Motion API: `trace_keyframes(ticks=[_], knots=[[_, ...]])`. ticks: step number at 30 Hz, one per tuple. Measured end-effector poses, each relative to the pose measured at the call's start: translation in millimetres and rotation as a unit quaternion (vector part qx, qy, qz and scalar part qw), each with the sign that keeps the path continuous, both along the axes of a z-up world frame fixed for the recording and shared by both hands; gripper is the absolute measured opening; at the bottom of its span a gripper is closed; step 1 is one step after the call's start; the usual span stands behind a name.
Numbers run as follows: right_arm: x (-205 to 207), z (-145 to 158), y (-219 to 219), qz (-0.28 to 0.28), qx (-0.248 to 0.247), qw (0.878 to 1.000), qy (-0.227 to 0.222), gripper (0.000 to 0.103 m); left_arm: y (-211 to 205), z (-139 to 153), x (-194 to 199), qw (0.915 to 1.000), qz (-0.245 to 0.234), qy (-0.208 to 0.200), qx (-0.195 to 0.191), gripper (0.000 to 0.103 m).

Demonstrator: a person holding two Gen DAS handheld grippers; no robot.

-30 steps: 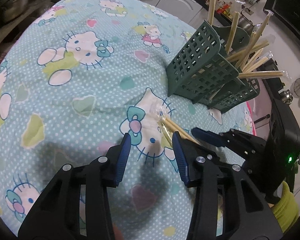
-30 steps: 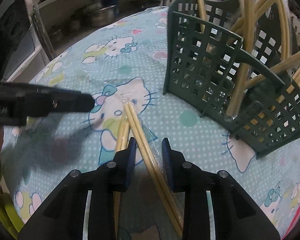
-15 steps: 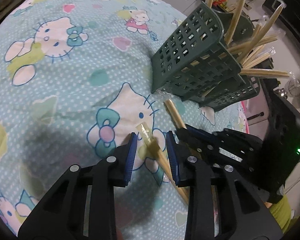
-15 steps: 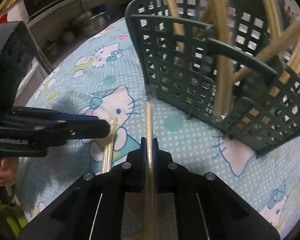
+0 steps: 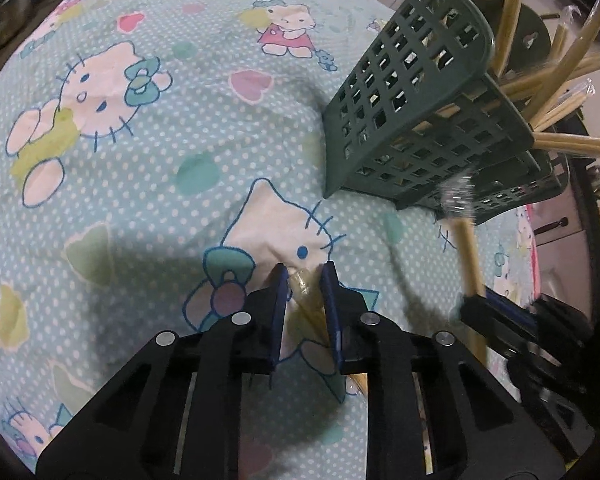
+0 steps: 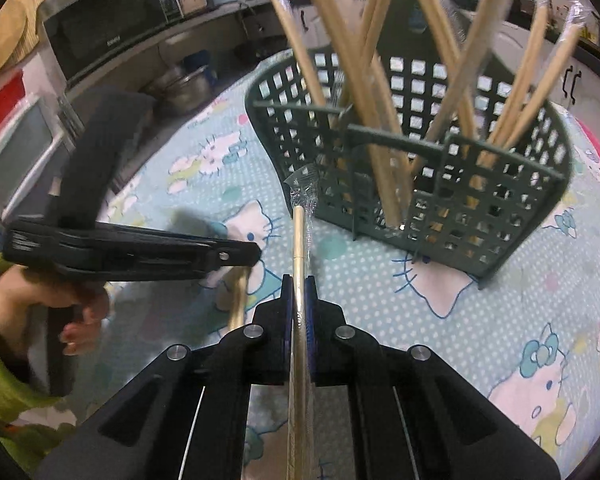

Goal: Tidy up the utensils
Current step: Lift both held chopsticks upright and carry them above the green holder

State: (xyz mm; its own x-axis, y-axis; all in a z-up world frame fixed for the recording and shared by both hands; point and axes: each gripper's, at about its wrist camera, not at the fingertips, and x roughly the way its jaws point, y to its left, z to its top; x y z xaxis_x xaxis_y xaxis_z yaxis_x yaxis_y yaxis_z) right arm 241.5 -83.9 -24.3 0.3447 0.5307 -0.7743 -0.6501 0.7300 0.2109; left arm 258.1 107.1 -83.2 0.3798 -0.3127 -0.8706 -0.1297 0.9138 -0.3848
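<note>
Left wrist view: left gripper now low over the cartoon-print cloth, jaws closing around a wrapped chopstick pair lying there, where a second ago the pair lay ahead of wide jaws. Pads not yet clearly pressing. At the right edge, the right gripper with a second wrapped pair raised towards the green basket.

Right wrist view: right gripper clamped shut on its wrapped pair, lifted off the cloth, tip pointing at the green basket; probably insertion comes next. Seen only here: basket compartments with many chopsticks standing inside, and the hand holding the left gripper. Seen only in the left view: the gap between the left jaws.
</note>
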Motion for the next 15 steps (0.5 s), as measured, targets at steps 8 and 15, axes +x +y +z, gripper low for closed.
trace_keyframes(ticks=[8, 15], knots=[[-14.1, 22.5, -11.7, -0.017, 0.034, 0.999, -0.015, 0.006, 6.2, -1.9, -3.8, 0.9996, -0.001, -0.014, -0.023, 0.006], [-20.7, 32.5, -18.9, -0.026, 0.057, 0.998, -0.024, 0.006, 24.9, 15.8, -25.0, 0.996, 0.009, -0.067, -0.059, 0.003]])
